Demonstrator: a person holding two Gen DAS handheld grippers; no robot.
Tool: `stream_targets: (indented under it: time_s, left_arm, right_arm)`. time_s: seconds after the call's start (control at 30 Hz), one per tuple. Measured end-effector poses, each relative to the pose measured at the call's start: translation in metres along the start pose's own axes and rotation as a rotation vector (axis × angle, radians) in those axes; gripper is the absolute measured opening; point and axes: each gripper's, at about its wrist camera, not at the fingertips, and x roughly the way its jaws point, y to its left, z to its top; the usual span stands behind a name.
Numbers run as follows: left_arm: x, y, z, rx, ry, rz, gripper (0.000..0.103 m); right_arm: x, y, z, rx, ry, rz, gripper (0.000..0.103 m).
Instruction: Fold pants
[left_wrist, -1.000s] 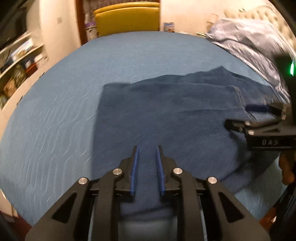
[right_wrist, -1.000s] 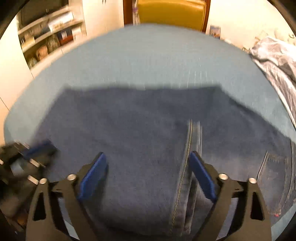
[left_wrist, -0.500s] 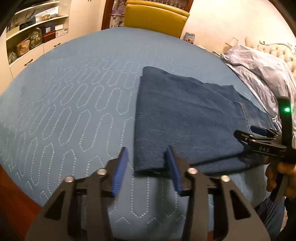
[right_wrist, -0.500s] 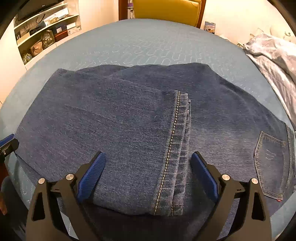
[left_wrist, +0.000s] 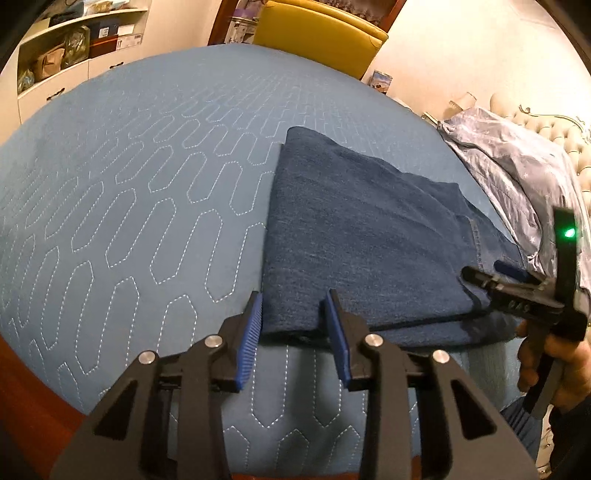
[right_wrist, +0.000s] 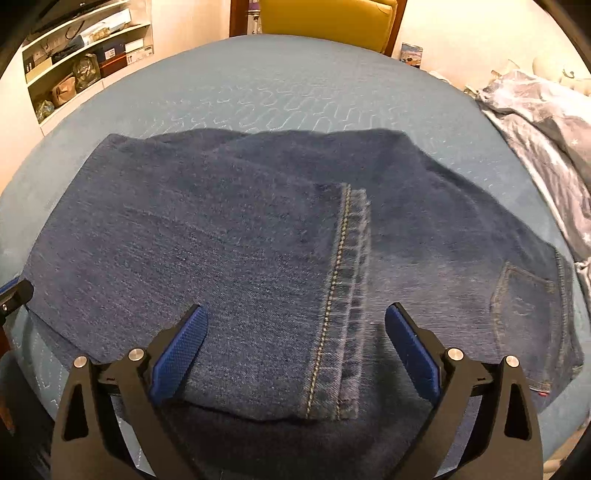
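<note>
Folded pants (left_wrist: 354, 236) lie flat on the blue bedspread (left_wrist: 122, 206). Left gripper (left_wrist: 293, 317), released, sits at their near fold corner. Right gripper (right_wrist: 295, 332), spread wide and empty, hovers over the leg hem (right_wrist: 340, 295).

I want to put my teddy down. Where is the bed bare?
Bare blue quilted bedspread lies left of the folded dark denim jeans, toward the yellow chair. Crowded: the crumpled grey-blue duvet on the right.

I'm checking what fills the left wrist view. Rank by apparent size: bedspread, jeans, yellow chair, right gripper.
1. bedspread
2. jeans
3. yellow chair and right gripper: similar; fisheye and nearness leave these unranked.
</note>
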Motion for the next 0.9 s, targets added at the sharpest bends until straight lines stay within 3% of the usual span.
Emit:
stream_targets:
  time_s: [0.13,0.2,0.37,0.5,0.63,0.77,0.83,0.87,0.9]
  left_arm:
    - [-0.001,0.000,0.000,-0.012,0.000,-0.012,0.031]
    - [-0.003,0.000,0.000,-0.023,-0.004,-0.022,0.024]
    - [-0.012,-0.011,0.004,-0.015,-0.031,-0.024,0.017]
    - [-0.021,-0.018,0.006,-0.021,-0.064,-0.022,0.016]
    - [-0.025,-0.028,0.005,0.003,-0.086,0.000,0.016]
    - [-0.032,-0.036,0.005,0.014,-0.110,0.002,0.015]
    - [-0.034,-0.037,0.006,0.000,-0.119,-0.015,0.015]
    - [-0.035,-0.036,0.006,-0.016,-0.122,-0.026,0.015]
    - [-0.035,-0.031,0.006,-0.063,-0.132,-0.056,0.017]
  right_arm:
    - [-0.020,0.012,0.019,0.011,-0.070,0.044,0.091]
    - [-0.023,0.024,0.037,0.016,-0.066,0.097,0.079]
    - [-0.012,0.081,0.095,-0.048,0.087,0.312,0.081]
    - [-0.001,0.135,0.137,-0.101,0.215,0.386,0.089]
    - [0.025,0.193,0.154,-0.228,0.334,0.295,0.089]
    - [0.047,0.228,0.150,-0.329,0.390,0.207,0.086]
    - [0.055,0.236,0.149,-0.342,0.392,0.151,0.074]
    - [0.056,0.235,0.149,-0.336,0.388,0.130,0.058]
    - [0.055,0.234,0.150,-0.327,0.379,0.139,0.054]
